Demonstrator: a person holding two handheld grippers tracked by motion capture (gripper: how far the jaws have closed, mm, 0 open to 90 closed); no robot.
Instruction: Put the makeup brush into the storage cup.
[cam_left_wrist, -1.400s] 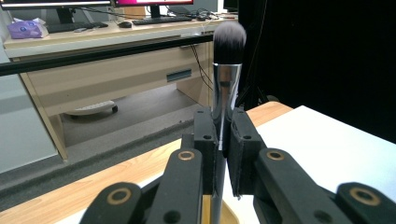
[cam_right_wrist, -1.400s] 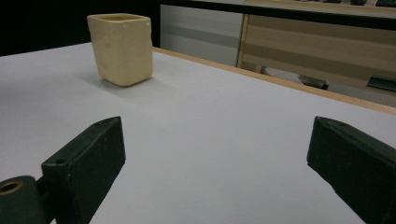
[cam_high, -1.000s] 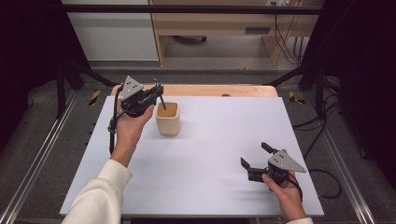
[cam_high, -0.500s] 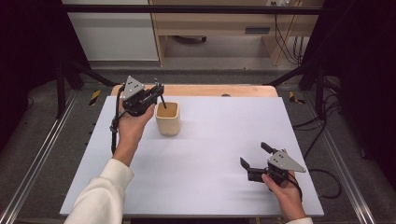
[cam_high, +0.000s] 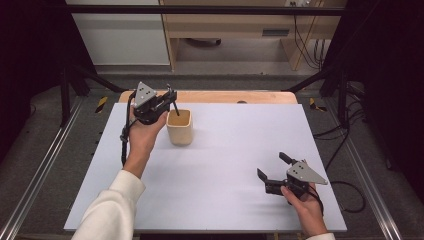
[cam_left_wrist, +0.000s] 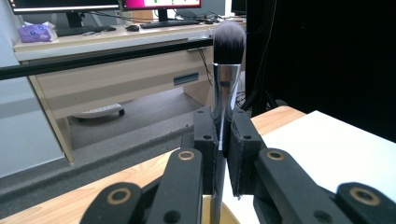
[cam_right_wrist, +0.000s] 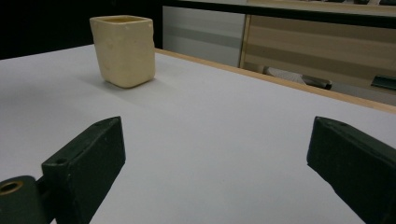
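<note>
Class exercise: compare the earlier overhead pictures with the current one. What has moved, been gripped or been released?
Nothing visibly changed. The left gripper stays shut on the makeup brush over the beige cup; the right gripper rests open on the white table.

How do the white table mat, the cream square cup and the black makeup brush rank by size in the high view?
1. White table mat, largest by far.
2. Cream square cup.
3. Black makeup brush, smallest as seen: a thin handle clamped in the left gripper above the cup, partly hidden by it.
</note>
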